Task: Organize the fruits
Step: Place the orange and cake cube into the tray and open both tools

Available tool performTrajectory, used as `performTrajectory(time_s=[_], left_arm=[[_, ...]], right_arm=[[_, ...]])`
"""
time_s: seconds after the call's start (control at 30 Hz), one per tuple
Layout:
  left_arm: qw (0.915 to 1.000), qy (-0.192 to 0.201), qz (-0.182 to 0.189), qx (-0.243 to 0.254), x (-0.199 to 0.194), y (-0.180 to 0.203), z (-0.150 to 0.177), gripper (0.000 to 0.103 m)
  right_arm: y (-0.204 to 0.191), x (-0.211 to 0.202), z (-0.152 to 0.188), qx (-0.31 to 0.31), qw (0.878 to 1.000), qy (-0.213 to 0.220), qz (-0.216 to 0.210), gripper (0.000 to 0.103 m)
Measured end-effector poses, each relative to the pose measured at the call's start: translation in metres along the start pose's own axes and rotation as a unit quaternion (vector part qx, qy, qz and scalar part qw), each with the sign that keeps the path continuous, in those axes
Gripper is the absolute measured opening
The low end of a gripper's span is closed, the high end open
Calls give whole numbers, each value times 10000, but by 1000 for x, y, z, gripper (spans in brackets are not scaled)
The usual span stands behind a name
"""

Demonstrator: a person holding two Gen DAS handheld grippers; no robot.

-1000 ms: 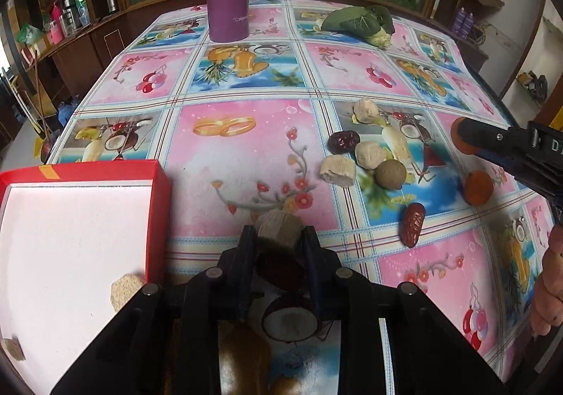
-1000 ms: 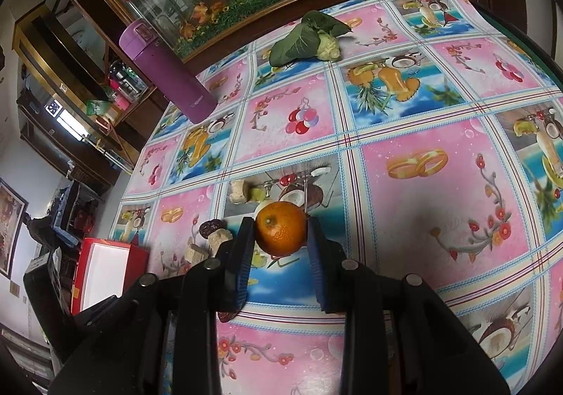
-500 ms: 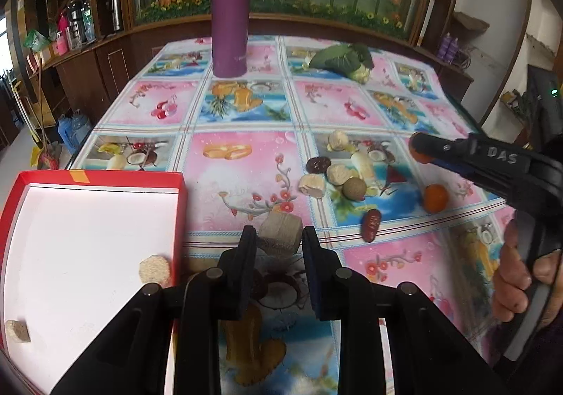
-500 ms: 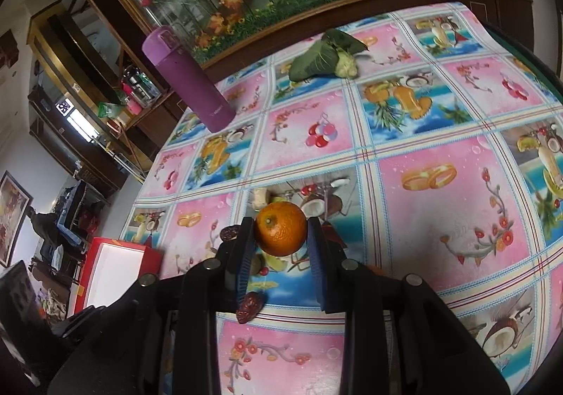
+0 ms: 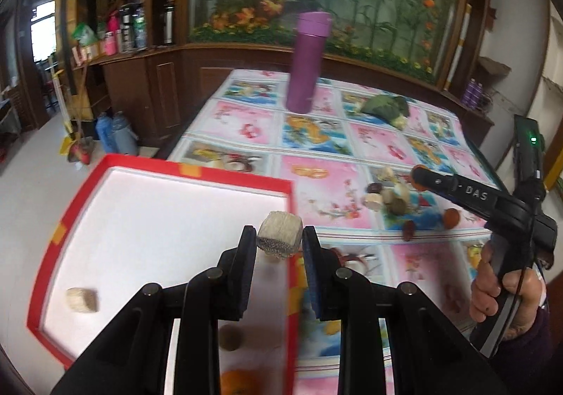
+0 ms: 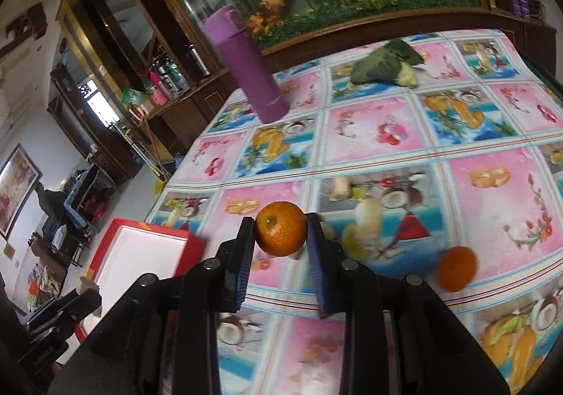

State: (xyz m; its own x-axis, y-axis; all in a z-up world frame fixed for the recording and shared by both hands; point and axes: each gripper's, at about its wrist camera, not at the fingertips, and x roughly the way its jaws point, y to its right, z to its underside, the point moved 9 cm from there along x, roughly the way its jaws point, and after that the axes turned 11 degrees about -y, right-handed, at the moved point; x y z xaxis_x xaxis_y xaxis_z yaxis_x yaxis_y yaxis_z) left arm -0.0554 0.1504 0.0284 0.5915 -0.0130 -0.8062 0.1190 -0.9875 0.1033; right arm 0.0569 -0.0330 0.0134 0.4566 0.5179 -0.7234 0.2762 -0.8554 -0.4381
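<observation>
Swinging over from the patterned oilcloth table (image 5: 316, 184) to the red-rimmed, white-floored box (image 5: 197, 171) — left hand-held gripper (image 5: 279, 247) clamps a fibrous beige chunk (image 5: 279, 235) above the box's right edge, so drop-off looks close. Right hand-held gripper (image 6: 280, 236) has risen clear of the table, pinching a glossy dimpled orange (image 6: 280, 233); a second orange (image 6: 455, 268) sits on the cloth.
</observation>
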Motion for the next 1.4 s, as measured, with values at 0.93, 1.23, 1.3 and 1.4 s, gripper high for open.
performTrajectory(time_s=[0.93,1.23,1.3,1.4], left_arm=[[9917,-247,-904,-877,21,-121,34,26],[9892,-479,-1059,-892,30,-128,43,26],[9882,-524,-1108,-921,31,-130,45,26],[9873,-576,-1151,-935,32,-132,47,26]], right_arm=[[-161,105,72,-1238,9826,-1342,-346,32],[-165,111,78,-1446,9794,-1390,-222,33],[-165,111,79,-1462,9794,-1381,-200,33],[-166,111,79,-1513,9787,-1381,-165,33]])
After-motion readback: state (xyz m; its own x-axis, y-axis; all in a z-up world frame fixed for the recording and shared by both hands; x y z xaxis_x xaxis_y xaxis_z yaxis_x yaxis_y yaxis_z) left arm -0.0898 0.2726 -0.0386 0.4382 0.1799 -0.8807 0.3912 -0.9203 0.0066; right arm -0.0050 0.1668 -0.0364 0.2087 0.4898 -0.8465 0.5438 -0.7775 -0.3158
